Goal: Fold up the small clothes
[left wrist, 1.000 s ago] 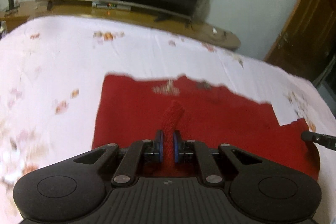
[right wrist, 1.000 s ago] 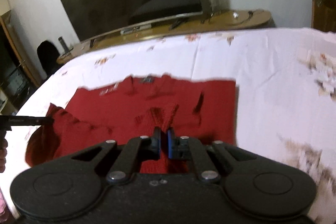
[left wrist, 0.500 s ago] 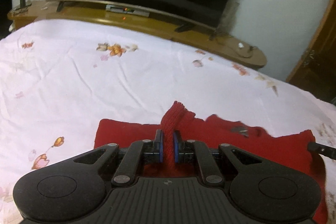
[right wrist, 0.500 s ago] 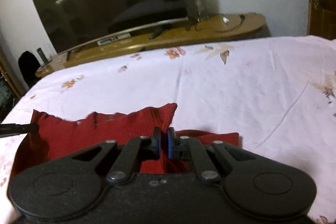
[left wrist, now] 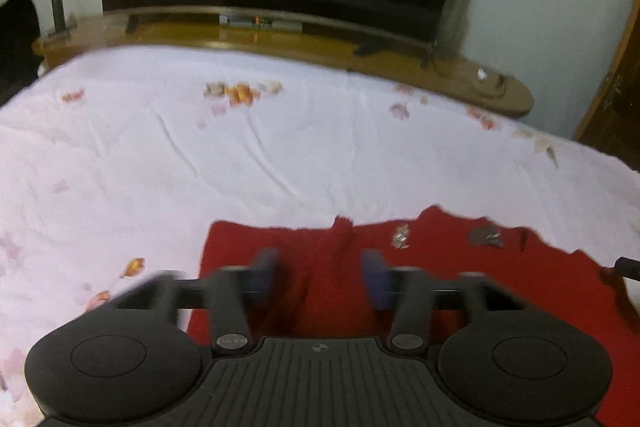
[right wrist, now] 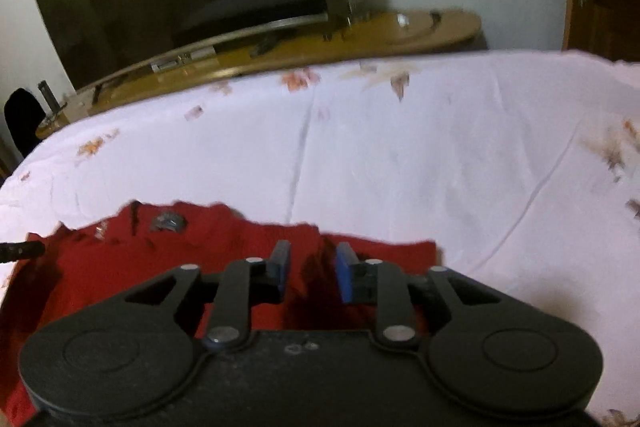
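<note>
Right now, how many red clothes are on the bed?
1. One red garment lies on the white bedsheet under both grippers; more could hide beneath its folds.

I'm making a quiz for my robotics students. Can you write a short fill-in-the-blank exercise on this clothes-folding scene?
1. The garment lying under both grippers is ____ in colour.
2. The bedsheet is white with a ____ print.
3. The jaws of the left gripper and the right gripper have just been opening, and both now stand ____.
4. On the wooden stand beyond the bed stands a dark ____.

Missing words: red; floral; open; television
</note>
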Demonstrator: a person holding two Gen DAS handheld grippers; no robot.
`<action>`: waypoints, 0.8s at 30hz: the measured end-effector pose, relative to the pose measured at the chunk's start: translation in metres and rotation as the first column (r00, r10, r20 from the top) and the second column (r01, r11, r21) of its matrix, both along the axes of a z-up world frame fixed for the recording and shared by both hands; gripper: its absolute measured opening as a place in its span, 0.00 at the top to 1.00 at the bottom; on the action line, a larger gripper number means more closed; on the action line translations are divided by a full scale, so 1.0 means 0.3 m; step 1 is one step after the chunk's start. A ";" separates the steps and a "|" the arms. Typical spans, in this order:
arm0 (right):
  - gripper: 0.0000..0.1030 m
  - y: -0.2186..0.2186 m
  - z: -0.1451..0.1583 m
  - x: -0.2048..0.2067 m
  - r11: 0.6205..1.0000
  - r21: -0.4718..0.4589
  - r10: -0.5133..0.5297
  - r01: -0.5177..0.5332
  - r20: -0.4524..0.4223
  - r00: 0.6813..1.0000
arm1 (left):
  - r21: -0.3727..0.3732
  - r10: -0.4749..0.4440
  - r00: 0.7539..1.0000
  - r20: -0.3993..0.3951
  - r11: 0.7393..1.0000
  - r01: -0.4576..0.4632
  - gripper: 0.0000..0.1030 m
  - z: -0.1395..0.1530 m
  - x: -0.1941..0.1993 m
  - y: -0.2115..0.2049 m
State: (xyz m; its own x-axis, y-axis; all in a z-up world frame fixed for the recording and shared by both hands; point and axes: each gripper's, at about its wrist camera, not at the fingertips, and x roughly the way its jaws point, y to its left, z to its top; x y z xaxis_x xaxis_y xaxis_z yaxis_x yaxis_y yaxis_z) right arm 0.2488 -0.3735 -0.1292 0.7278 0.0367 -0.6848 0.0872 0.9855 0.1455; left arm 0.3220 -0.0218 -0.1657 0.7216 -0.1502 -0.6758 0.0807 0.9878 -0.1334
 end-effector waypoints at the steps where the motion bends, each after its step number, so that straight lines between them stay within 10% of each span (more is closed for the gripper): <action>1: 0.74 0.010 0.017 -0.015 1.000 -0.005 0.012 -0.012 0.015 1.000 | 0.008 -0.010 1.000 0.024 1.000 0.010 0.33 0.019 -0.028 -0.005; 24: 0.72 0.181 -0.071 -0.205 0.991 -0.007 0.130 -0.131 -0.060 0.990 | 0.118 -0.087 0.992 -0.092 0.988 0.097 0.33 -0.088 -0.218 -0.136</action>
